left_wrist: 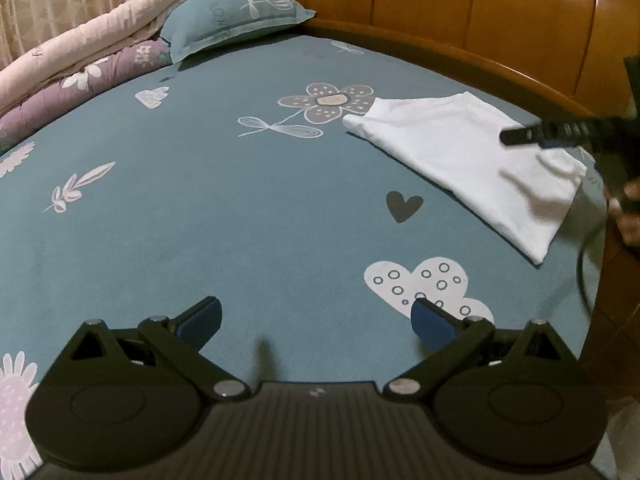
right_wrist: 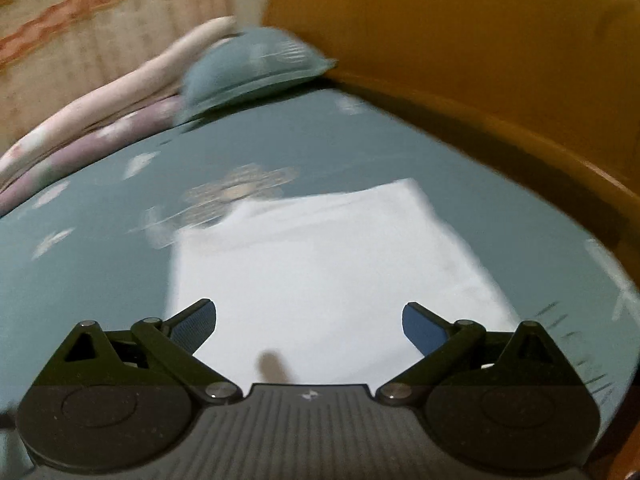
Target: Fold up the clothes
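A white garment [left_wrist: 472, 164] lies folded into a flat rectangle on the teal flowered bedsheet [left_wrist: 224, 208], near the bed's right edge. My left gripper [left_wrist: 316, 320] hovers open over bare sheet, well to the left of and nearer than the garment, with nothing between its fingers. In the left wrist view the right gripper [left_wrist: 520, 136] reaches in from the right just above the garment's near end. The blurred right wrist view shows my right gripper [right_wrist: 308, 322] open above the white garment [right_wrist: 320, 264], nothing held.
A teal pillow [left_wrist: 236, 16] and a rolled pink and purple quilt [left_wrist: 80, 60] lie at the far left. A wooden headboard [left_wrist: 460, 12] curves along the back and right. A hand [left_wrist: 628, 216] and a dark cable [left_wrist: 584, 264] are at the right edge.
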Demonstrator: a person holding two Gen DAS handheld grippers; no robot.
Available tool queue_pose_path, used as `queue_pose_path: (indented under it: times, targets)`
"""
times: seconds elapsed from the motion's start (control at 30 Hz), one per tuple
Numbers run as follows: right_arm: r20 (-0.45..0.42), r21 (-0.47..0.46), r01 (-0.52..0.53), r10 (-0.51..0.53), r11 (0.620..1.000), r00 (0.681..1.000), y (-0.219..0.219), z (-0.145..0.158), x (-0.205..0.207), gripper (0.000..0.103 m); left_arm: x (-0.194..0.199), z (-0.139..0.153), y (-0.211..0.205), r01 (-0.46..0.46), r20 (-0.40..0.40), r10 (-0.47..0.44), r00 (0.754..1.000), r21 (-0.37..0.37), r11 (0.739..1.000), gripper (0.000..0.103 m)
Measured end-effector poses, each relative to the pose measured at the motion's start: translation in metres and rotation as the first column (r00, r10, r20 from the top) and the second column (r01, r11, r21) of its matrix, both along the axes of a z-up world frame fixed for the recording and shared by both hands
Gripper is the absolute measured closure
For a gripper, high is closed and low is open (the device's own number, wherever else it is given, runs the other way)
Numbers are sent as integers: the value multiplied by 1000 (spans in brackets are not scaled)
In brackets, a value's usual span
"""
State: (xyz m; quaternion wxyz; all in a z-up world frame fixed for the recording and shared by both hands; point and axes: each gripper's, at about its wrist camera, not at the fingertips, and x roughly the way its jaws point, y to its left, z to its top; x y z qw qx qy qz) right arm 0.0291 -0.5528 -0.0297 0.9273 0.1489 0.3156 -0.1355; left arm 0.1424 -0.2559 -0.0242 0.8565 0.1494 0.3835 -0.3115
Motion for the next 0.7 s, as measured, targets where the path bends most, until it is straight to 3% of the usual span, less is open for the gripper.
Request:
queue_pose_path:
  times: [0.2,0.47,0.53,0.63,0.7]
  targets:
    - [-67,61,-181,185,982,980,46,-25,-1,1,0,1,7,-14,-2,14,1000,-4,1000,3]
    - [-46,54,-210,212,976,976,70,-18,-19,1,-2,1,16,-33,-2,33,999,-20,999,3]
    - [-87,72,-209,215,975,973,73,-25,-17,0,-2,1,17,-39,-1,39,999,-20,999,3]
    - [-78,91,-192,199,977,977,70,-23,-30,0,-5,2,18,-22,0,22,1000,-31,999,3]
    - [-45,56,-160,162,986,986,62,-15,-36,0,-7,3,17,-12,9,13,1000,-27,1000,3]
